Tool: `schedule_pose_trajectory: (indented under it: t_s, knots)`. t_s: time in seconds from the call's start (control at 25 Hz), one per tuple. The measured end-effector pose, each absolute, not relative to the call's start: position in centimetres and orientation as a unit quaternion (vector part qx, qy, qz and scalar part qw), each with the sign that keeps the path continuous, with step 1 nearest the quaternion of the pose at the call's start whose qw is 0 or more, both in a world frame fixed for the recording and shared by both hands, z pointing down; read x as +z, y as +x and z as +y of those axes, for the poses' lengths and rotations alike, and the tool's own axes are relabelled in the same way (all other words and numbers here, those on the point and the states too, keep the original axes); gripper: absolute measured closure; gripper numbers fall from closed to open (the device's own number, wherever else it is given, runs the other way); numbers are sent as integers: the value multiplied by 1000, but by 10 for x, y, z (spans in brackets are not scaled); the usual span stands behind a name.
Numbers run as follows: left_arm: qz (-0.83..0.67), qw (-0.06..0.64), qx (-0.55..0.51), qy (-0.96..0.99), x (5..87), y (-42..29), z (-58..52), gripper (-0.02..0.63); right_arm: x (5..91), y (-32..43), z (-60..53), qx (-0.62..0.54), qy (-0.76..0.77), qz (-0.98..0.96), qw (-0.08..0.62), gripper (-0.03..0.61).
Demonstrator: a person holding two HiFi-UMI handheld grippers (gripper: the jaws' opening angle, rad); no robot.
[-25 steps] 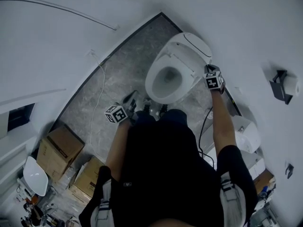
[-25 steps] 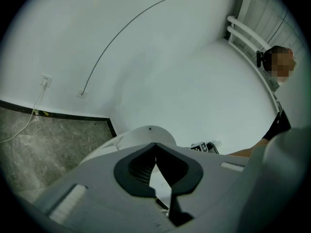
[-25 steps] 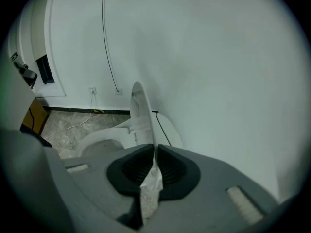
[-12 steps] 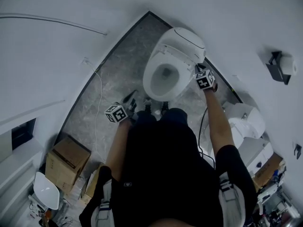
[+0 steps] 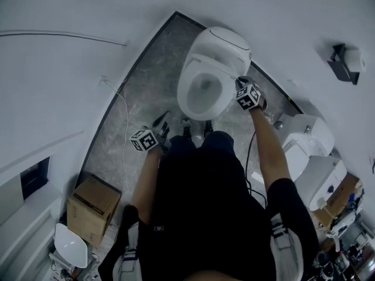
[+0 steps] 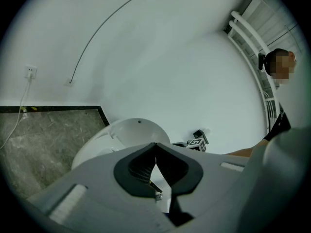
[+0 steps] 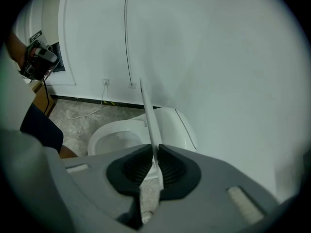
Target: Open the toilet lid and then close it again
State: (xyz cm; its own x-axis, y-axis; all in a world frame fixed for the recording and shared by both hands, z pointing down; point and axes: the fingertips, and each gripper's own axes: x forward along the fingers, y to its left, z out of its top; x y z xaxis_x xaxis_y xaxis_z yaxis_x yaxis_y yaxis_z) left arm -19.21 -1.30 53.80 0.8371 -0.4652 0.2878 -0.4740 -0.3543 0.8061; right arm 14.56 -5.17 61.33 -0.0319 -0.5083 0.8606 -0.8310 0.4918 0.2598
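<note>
**A:** Where's the toilet lid (image 7: 148, 115)?

**B:** It's on the white toilet (image 5: 214, 69) at the upper centre of the head view. In the right gripper view it stands edge-on, a thin white slab rising up the middle of the frame. The seat (image 7: 103, 132) is uncovered to its left.

**A:** And the right gripper (image 7: 155, 154)?

**B:** Its jaws are clamped on the toilet lid's edge.

**A:** The left gripper (image 5: 160, 123)?

**B:** That's left of centre in the head view, beside the person's leg (image 5: 181, 157) and over the grey floor (image 5: 140, 92). Its jaws are pressed together with nothing between them.
</note>
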Motion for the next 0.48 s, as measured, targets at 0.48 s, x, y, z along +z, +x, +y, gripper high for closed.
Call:
schedule_pose_trajectory:
  t_s: [0.48]
  knots:
    - [-242,502,38,829,563,-191,-11,603,626,120,-29,155,488,-695,505,532]
